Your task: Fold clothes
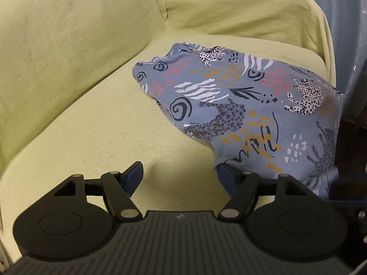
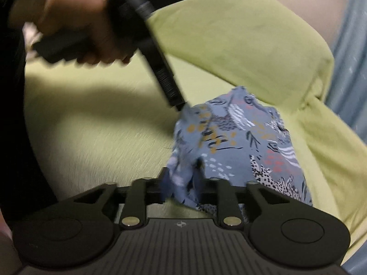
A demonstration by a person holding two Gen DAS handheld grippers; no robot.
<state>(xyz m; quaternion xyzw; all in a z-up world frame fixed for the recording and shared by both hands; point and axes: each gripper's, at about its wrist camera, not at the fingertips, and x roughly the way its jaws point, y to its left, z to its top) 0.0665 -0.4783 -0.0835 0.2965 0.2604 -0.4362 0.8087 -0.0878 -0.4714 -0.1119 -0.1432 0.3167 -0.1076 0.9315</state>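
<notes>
Blue-grey printed garment (image 1: pixel 240 105), leopards, spirals and leaves, lying on yellow-green sofa seat (image 1: pixel 96 123) near the armrest (image 1: pixel 240 16). Near edge cut off behind the left gripper (image 1: pixel 180 174), fingers wide apart, right fingertip (image 1: pixel 226 171) touching the cloth. Right wrist view blurred by motion: right gripper (image 2: pixel 181 183) clamped on a bunched fold of the garment; fingertips hidden in the cloth. Hand (image 2: pixel 68 23) gripping the handle of the left gripper, tip at the garment's far edge; contact there hard to make out.
</notes>
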